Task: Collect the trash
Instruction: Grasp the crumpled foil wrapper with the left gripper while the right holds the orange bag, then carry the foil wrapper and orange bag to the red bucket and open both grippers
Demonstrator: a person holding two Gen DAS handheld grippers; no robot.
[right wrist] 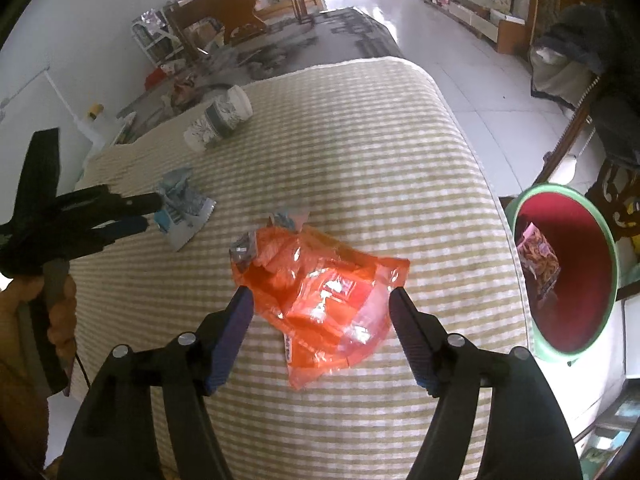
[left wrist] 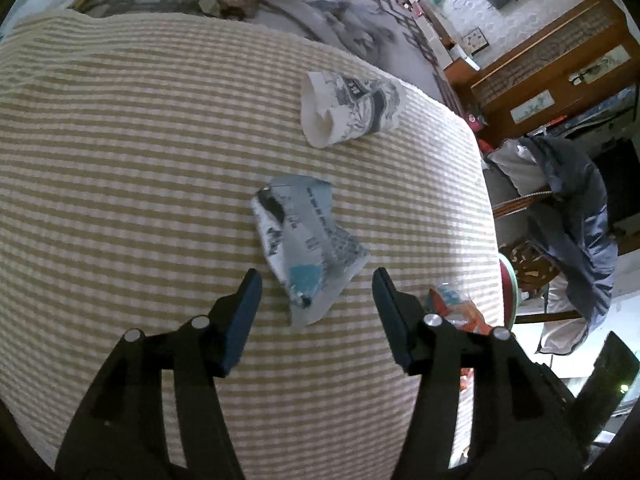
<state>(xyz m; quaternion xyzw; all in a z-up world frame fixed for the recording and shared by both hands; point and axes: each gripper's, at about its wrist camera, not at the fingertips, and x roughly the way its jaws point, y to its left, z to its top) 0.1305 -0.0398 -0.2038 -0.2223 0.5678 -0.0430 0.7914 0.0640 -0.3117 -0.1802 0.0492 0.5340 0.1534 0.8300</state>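
Note:
A striped beige cloth [left wrist: 120, 160] covers the surface. On it lies a crumpled blue-and-white wrapper [left wrist: 304, 240], its near end between the tips of my left gripper [left wrist: 316, 276], which is open and not pressing on it. A squashed paper cup [left wrist: 348, 108] lies on its side farther back. In the right wrist view an orange plastic wrapper [right wrist: 320, 296] lies between the fingers of my right gripper [right wrist: 320, 292], open, pads not clamping it. That view also shows the left gripper [right wrist: 154, 212] at the blue wrapper [right wrist: 184, 208], and the cup [right wrist: 220, 120].
A round bin [right wrist: 560, 208], green rim and red inside, stands on the floor off the right edge and holds a snack packet [right wrist: 538, 264]. A chair draped with a blue jacket [left wrist: 572, 220] stands beyond it. A patterned rug [right wrist: 280, 48] and clutter lie behind.

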